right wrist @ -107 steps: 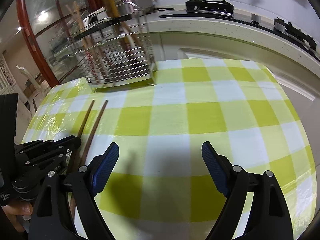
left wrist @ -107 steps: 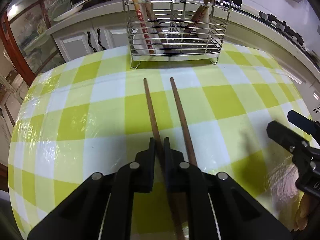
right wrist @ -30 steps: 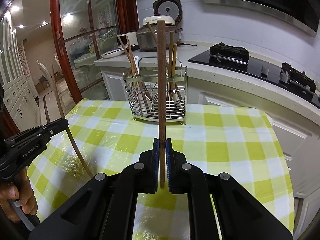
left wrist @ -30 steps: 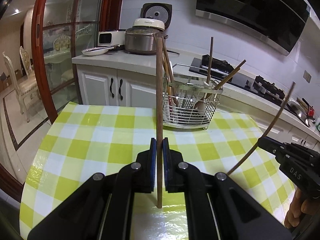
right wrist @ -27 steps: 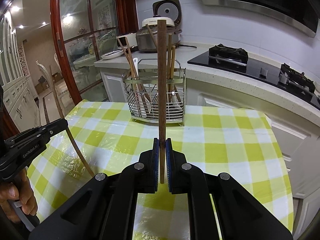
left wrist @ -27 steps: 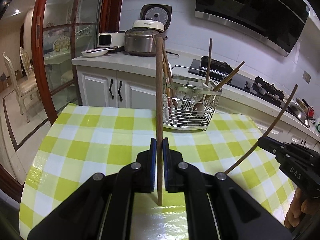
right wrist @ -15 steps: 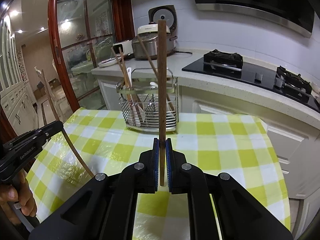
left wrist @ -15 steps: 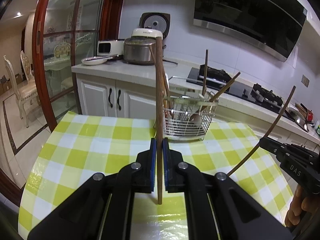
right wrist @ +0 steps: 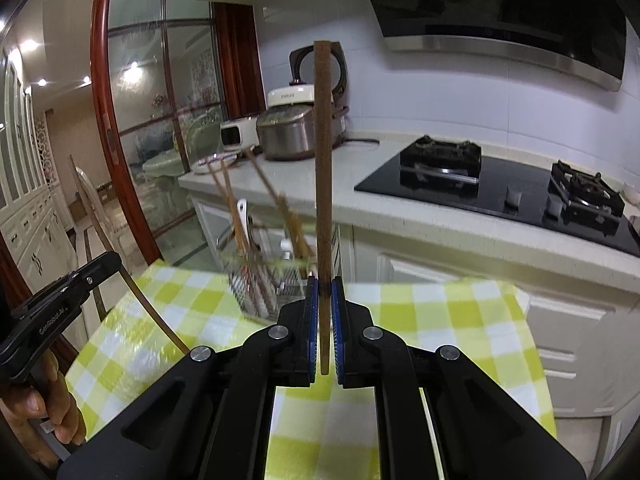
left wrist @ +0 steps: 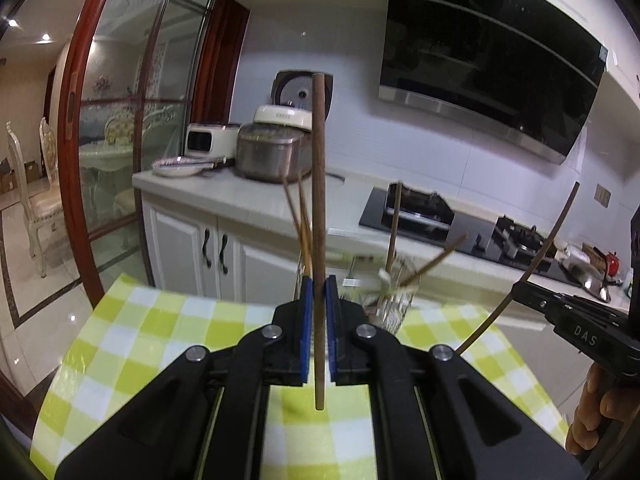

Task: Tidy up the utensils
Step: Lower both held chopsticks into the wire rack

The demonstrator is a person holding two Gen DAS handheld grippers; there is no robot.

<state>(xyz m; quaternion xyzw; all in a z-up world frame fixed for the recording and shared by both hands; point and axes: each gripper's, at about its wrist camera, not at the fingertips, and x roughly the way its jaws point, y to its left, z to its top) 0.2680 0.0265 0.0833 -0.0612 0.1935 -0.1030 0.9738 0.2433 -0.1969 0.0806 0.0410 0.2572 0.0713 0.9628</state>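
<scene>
L gripper (left wrist: 319, 308) & R gripper (right wrist: 325, 312) each clamp one upright chopstick (left wrist: 319, 200) (right wrist: 323, 168); both still to go in wire rack (right wrist: 276, 276) at table's far edge

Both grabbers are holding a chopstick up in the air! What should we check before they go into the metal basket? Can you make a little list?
1. Left gripper shut on its chopstick: ok.
2. Right gripper shut on its own chopstick: ok.
3. Both chopsticks upright, clear of the checked tablecloth: ok.
4. Wire basket standing on the table ahead: ok, though blurred.
5. Free room in the basket between the utensils already standing in it: cannot tell, too blurred.
6. The two chopsticks apart from each other: ok.
</scene>
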